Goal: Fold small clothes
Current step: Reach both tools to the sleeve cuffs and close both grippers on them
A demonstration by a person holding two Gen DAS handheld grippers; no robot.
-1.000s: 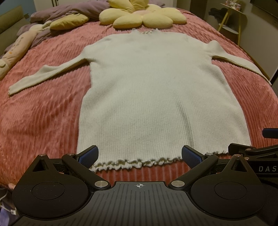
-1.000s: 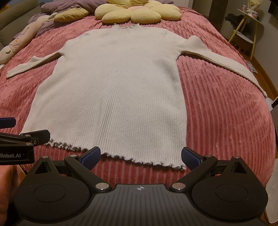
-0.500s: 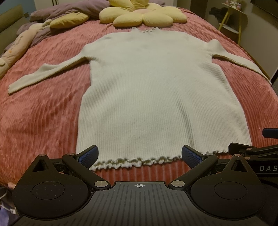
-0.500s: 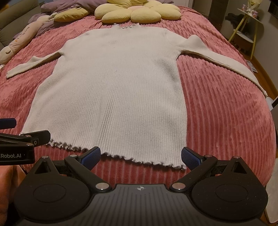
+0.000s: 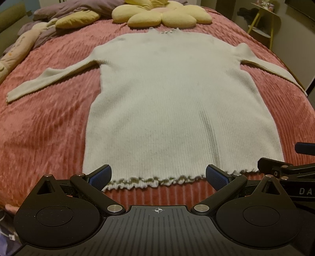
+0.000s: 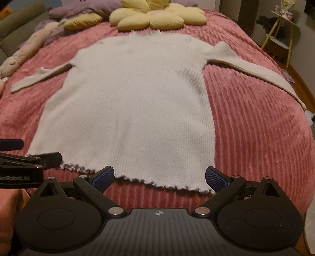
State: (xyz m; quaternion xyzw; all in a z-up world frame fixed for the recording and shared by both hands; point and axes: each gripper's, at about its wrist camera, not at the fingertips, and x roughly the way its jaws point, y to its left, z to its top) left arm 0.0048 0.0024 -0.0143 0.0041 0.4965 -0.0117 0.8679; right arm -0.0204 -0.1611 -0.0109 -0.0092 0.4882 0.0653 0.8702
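A cream ribbed long-sleeved sweater point(image 5: 177, 102) lies flat on the pink bedspread point(image 5: 43, 134), neck away from me, both sleeves spread out, ruffled hem nearest. It also shows in the right wrist view point(image 6: 133, 110). My left gripper point(image 5: 158, 175) is open and empty, its blue pads just above the hem's left part. My right gripper point(image 6: 159, 176) is open and empty over the hem's right corner. Each gripper's side shows at the edge of the other view.
A yellow flower-shaped cushion point(image 5: 161, 15) lies beyond the neck. A purple blanket and a long plush toy point(image 5: 17, 49) lie at the far left. A yellow side table point(image 6: 283, 29) stands beyond the bed's right edge.
Both grippers have moved slightly forward and lower toward the hem. The sweater has not moved, and both stay open.
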